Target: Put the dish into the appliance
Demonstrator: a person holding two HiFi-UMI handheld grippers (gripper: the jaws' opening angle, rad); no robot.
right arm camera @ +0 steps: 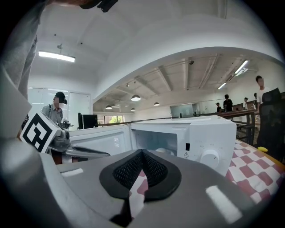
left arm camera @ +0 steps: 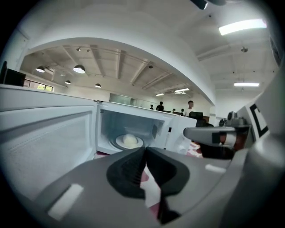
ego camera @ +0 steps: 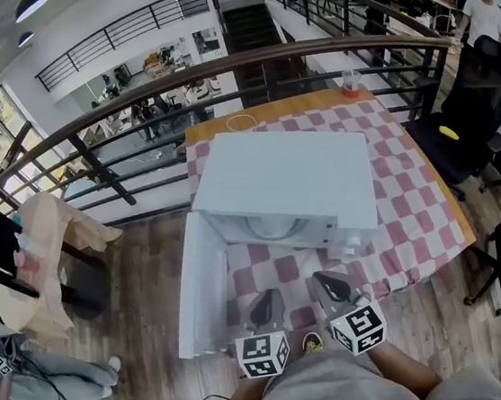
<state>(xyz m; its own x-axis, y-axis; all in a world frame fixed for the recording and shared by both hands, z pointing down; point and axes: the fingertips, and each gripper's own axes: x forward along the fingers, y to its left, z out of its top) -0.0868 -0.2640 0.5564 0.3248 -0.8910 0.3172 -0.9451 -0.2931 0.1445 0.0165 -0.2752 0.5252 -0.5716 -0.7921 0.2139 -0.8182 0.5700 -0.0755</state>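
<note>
The dish [left arm camera: 129,141] sits inside the microwave [ego camera: 284,181], centred on the round turntable, with a pale rounded item of food on it. The microwave stands near the middle of the table [ego camera: 413,193], with its opening facing the near edge. The door [ego camera: 193,288] hangs fully open to the left and reaches out past the near edge. This leaves the cavity clear for access from the front.

The left gripper [ego camera: 266,309] has its jaws closed together with nothing between them. The right gripper [ego camera: 332,289] is likewise closed and empty. Both hang side by side at the near edge of the table, in front of the opening and apart from the dish and the door.

Judgement: the placement step appears complete. Closing the door is the likely next action, and the left gripper is the nearer to it.

Readable writing: no brand name can be made out. A small triangular warning label [right arm camera: 185,155] sits beside the control knob [right arm camera: 209,157]; its print is too small to read. Each gripper carries a cube [ego camera: 263,354] with black-and-white square markers.
</note>
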